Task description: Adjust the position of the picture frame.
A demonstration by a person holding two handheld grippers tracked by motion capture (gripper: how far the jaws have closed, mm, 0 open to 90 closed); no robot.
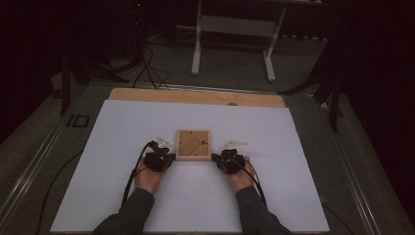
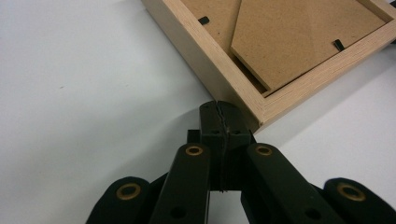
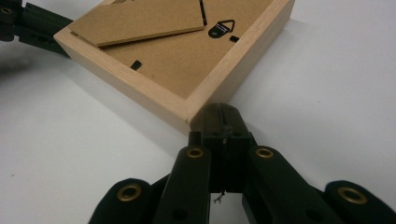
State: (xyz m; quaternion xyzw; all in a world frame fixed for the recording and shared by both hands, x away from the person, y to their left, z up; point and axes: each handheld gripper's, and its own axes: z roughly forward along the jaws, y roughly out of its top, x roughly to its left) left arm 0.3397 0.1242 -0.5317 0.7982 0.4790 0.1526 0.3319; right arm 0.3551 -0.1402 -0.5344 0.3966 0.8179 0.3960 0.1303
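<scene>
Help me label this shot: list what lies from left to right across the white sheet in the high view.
Left hand-held gripper → wooden picture frame, lying back-side up → right hand-held gripper.

Dim room, grey floor [image 1: 235, 68], white-legged table frame [image 1: 234, 25] behind, black cables [image 1: 147, 68], dark stands at the sides.

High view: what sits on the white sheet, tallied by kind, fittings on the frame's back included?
Wooden picture frame, lying back side up: 1
Black grippers, each shut at a near corner of the frame: 2, left gripper and right gripper
Fold-out stand panel on the frame's back: 1
Black hanging hook on the back: 1
Total: 5
</scene>
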